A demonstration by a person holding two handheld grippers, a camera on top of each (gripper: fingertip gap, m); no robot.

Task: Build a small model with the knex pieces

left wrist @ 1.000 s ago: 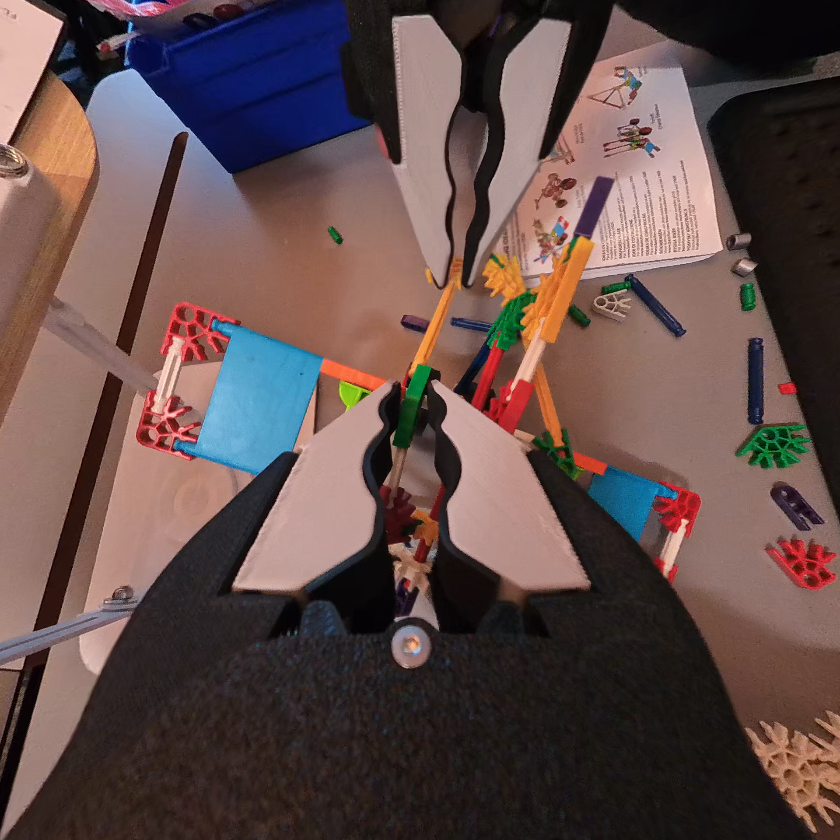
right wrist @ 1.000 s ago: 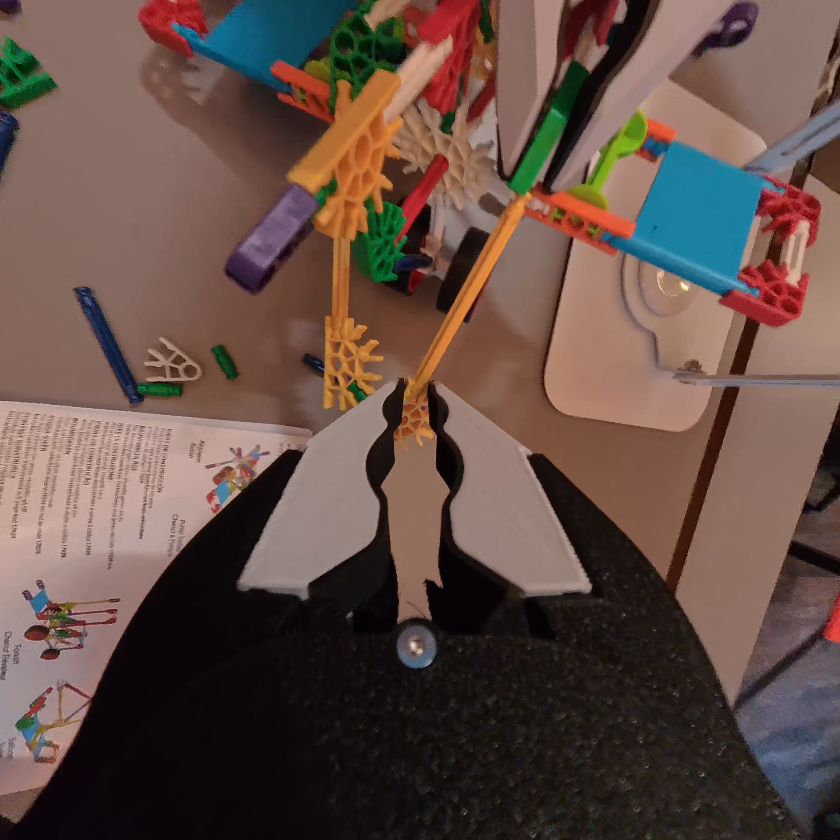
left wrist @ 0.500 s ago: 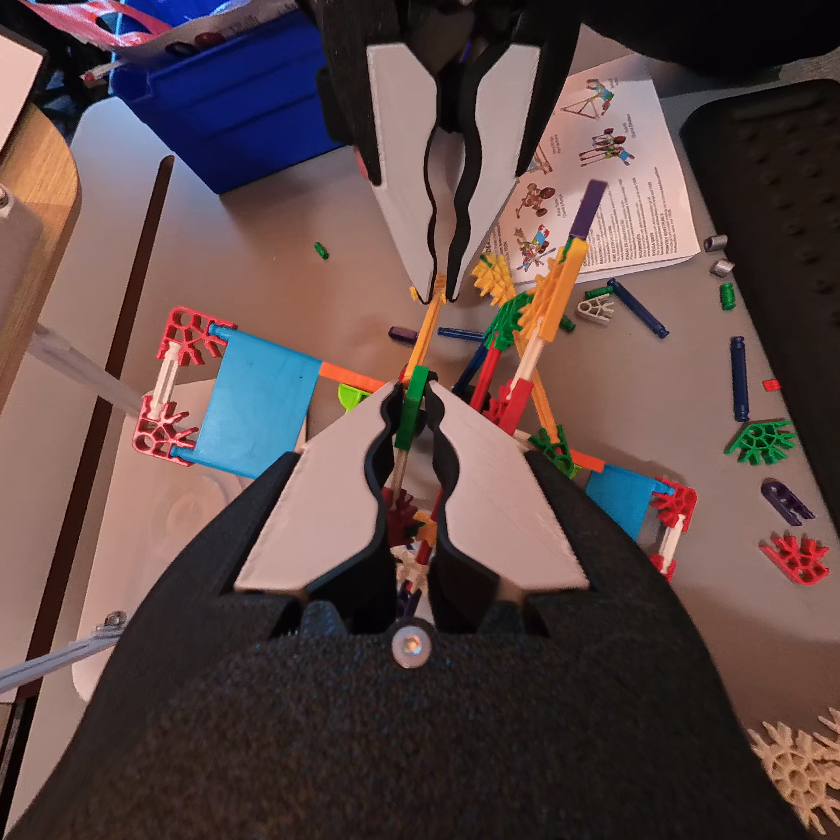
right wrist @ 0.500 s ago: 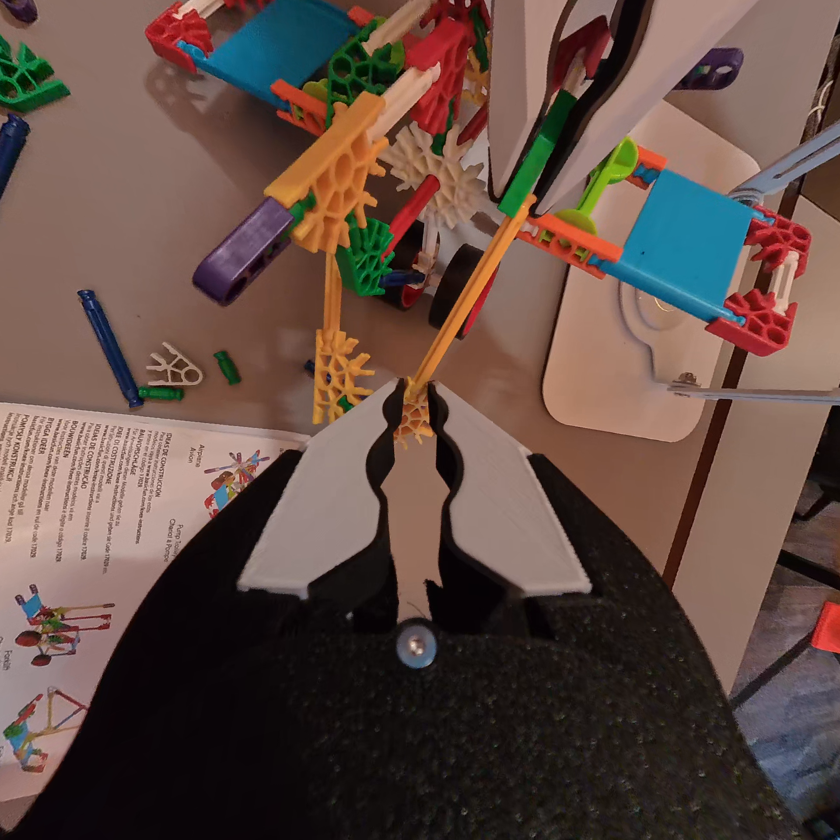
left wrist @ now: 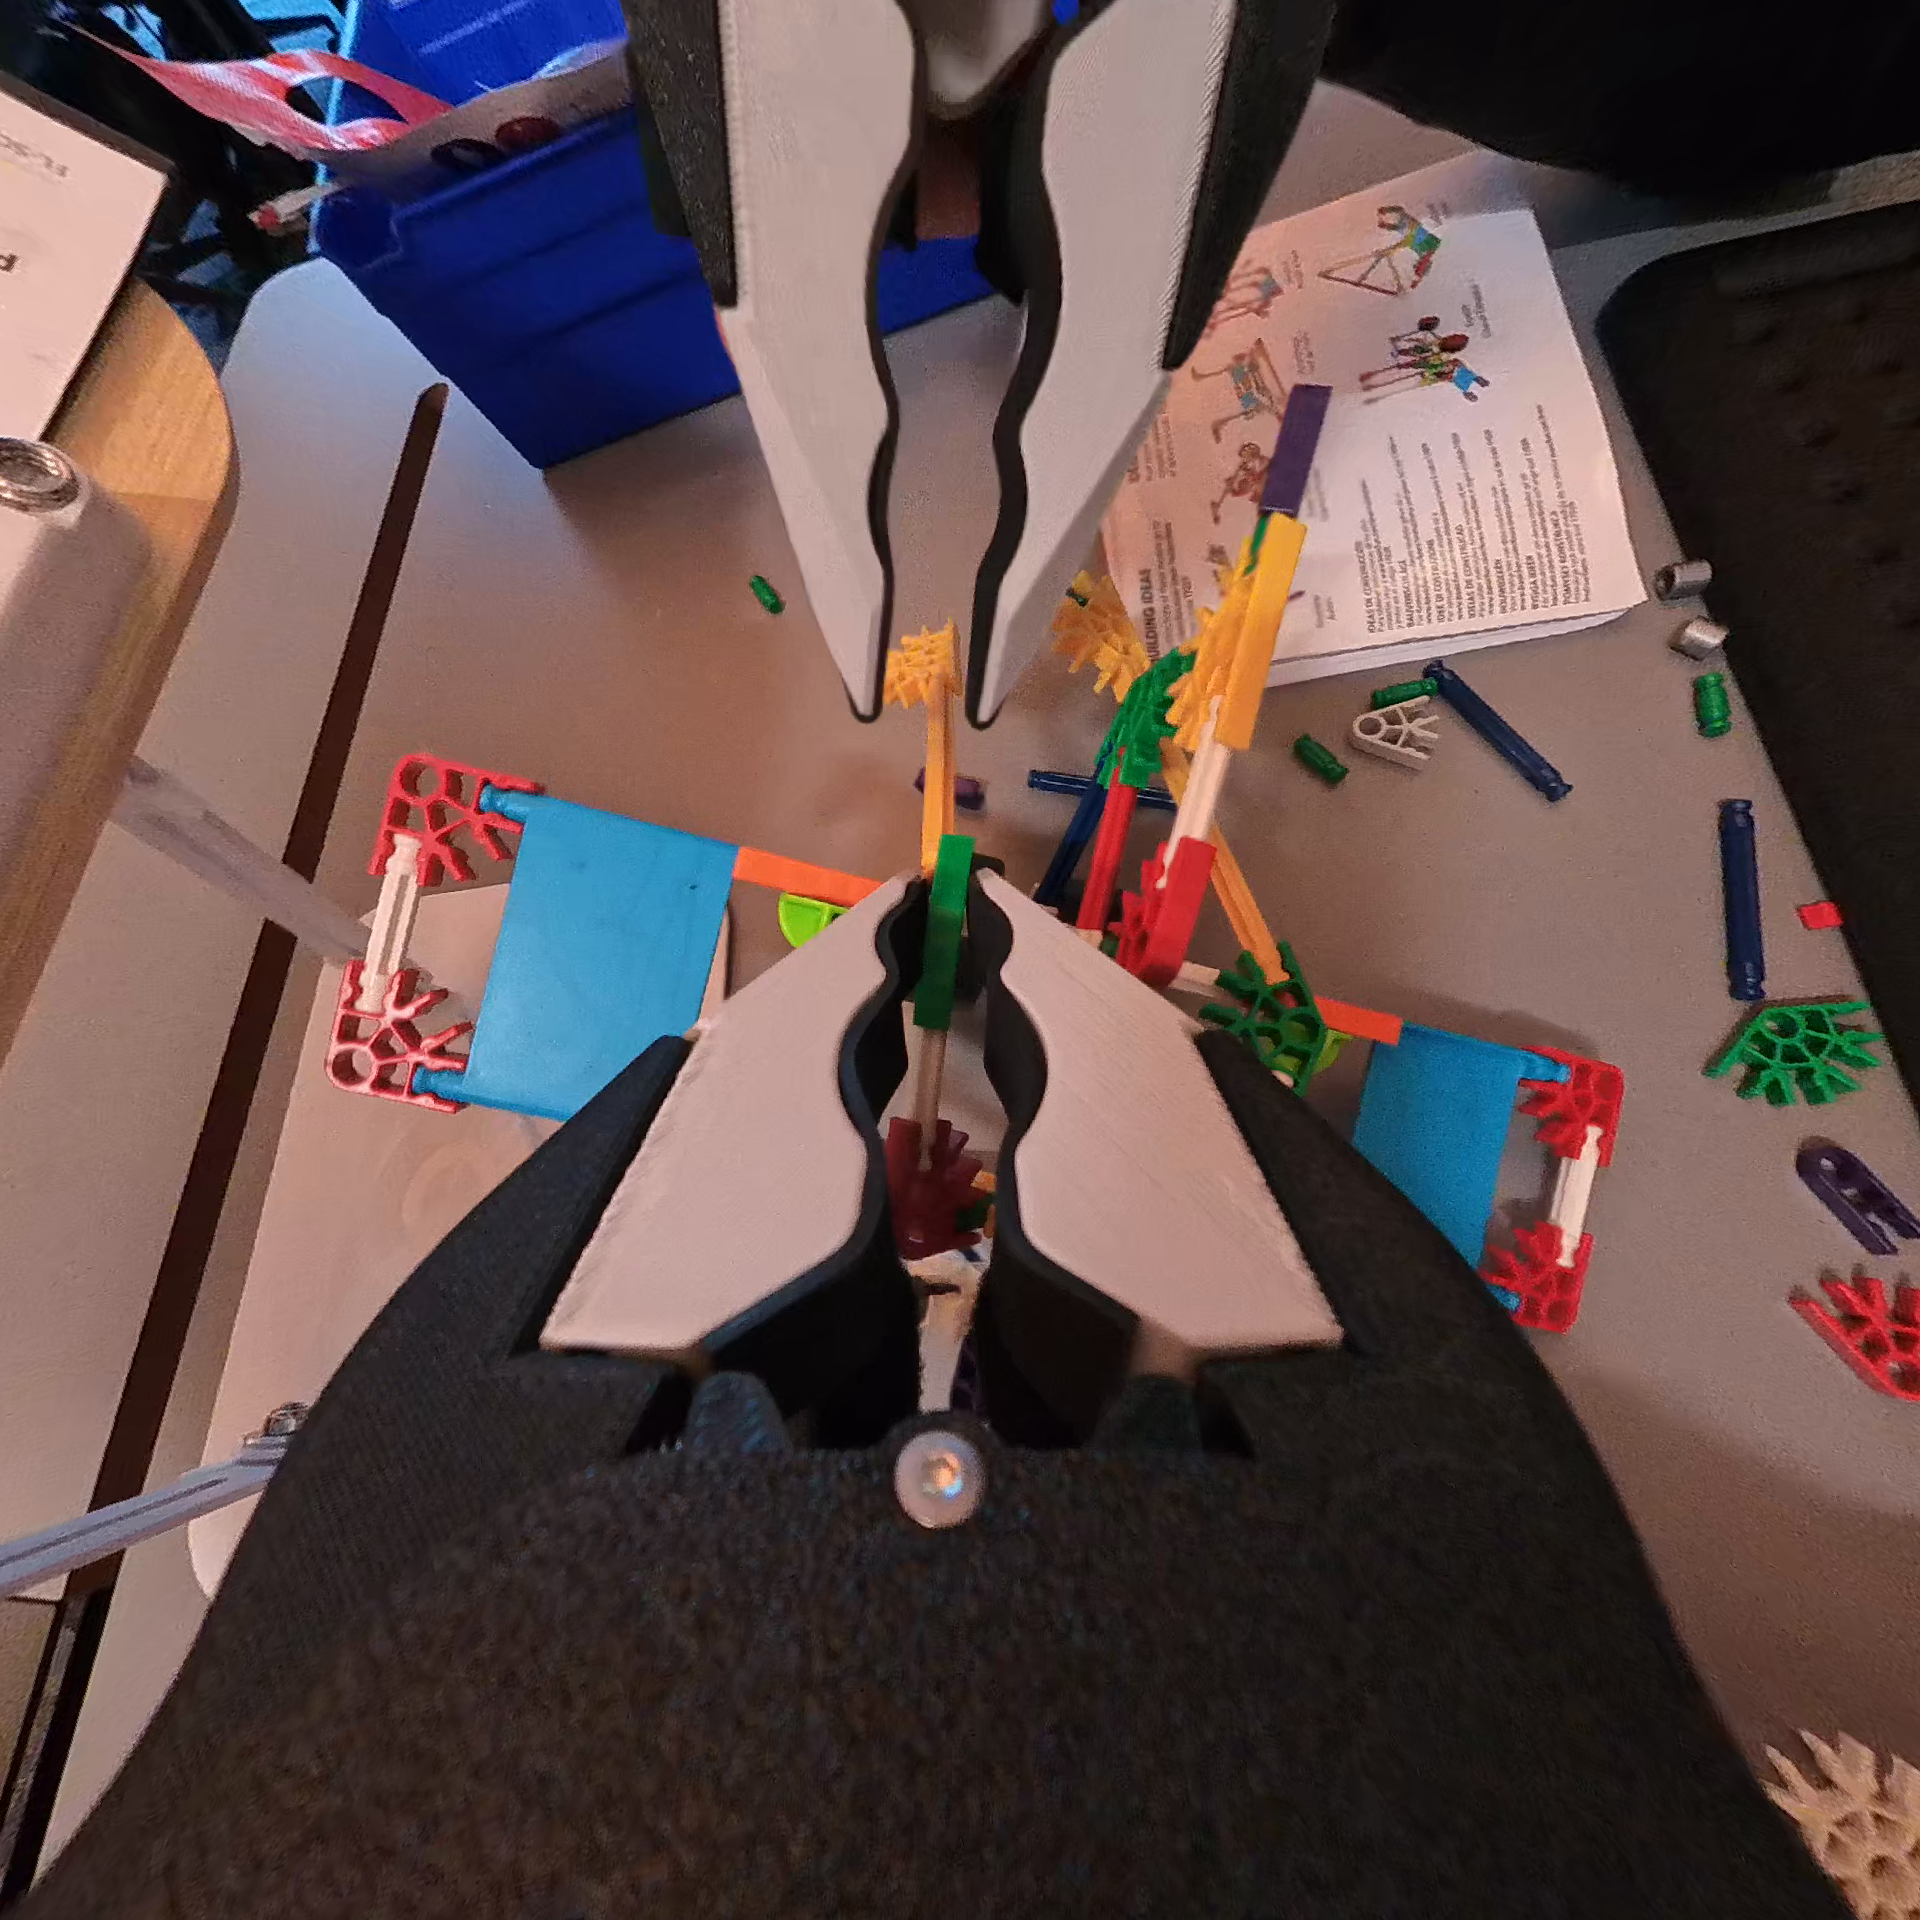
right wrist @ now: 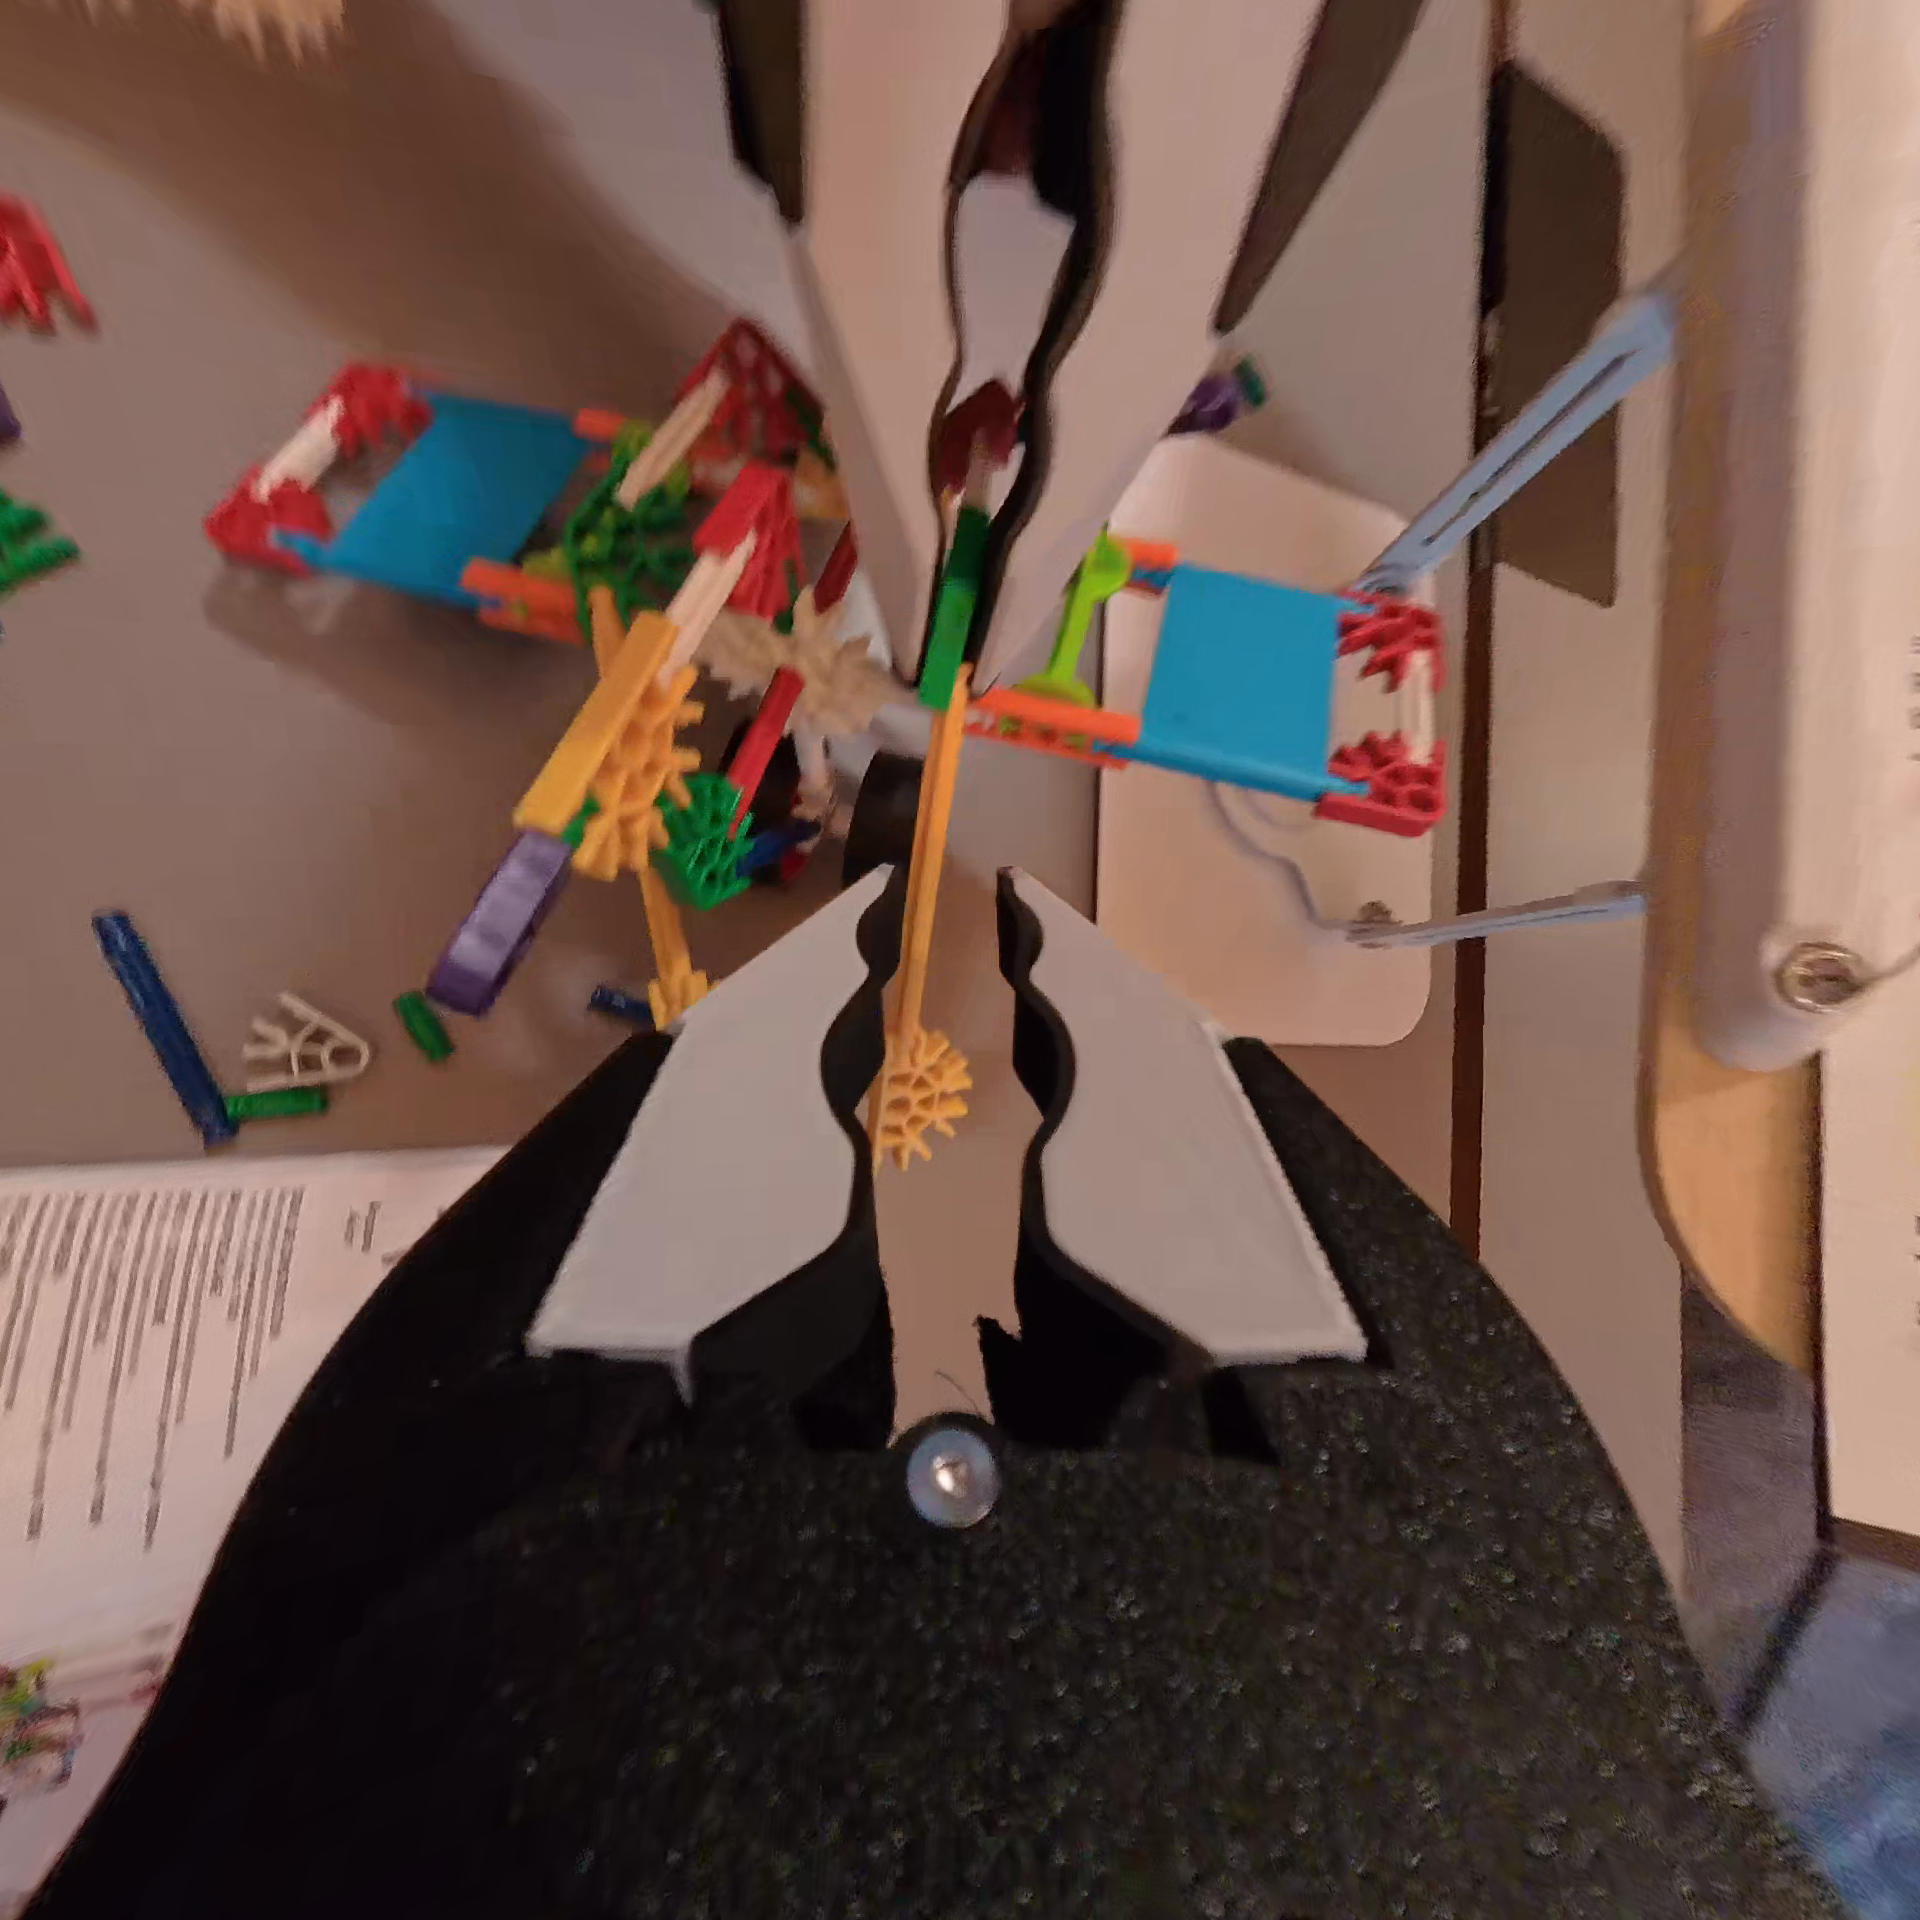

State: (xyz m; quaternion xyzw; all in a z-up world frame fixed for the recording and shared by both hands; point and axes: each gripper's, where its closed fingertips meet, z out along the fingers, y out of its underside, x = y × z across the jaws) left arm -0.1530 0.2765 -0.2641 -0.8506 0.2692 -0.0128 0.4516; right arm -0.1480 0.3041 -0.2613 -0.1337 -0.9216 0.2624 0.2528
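Note:
A colourful construction-toy model with blue panels (left wrist: 608,935) stands on the grey table. My left gripper (left wrist: 948,883) is shut on a green connector (left wrist: 940,935) at the model's top; it also shows in the right wrist view (right wrist: 951,675). A yellow rod (left wrist: 938,790) runs from that connector to a yellow snowflake connector (left wrist: 920,665). My right gripper (right wrist: 948,875) is open around the rod, and the yellow connector (right wrist: 920,1101) sits loose between its fingers, with gaps on both sides. In the left wrist view, the right gripper (left wrist: 925,712) flanks it.
An instruction sheet (left wrist: 1455,447) lies far right, a blue bin (left wrist: 540,312) far left. Loose pieces lie to the right: a green connector (left wrist: 1792,1049), a blue rod (left wrist: 1740,894), a red connector (left wrist: 1870,1340). A white plate (right wrist: 1268,935) lies under the model. A black mat (left wrist: 1787,416) borders the right. My left and right fingertips are right by each other.
My right gripper has opened, let go of the yellow connector and slid forward along the rod. The left gripper keeps its hold on the green connector.

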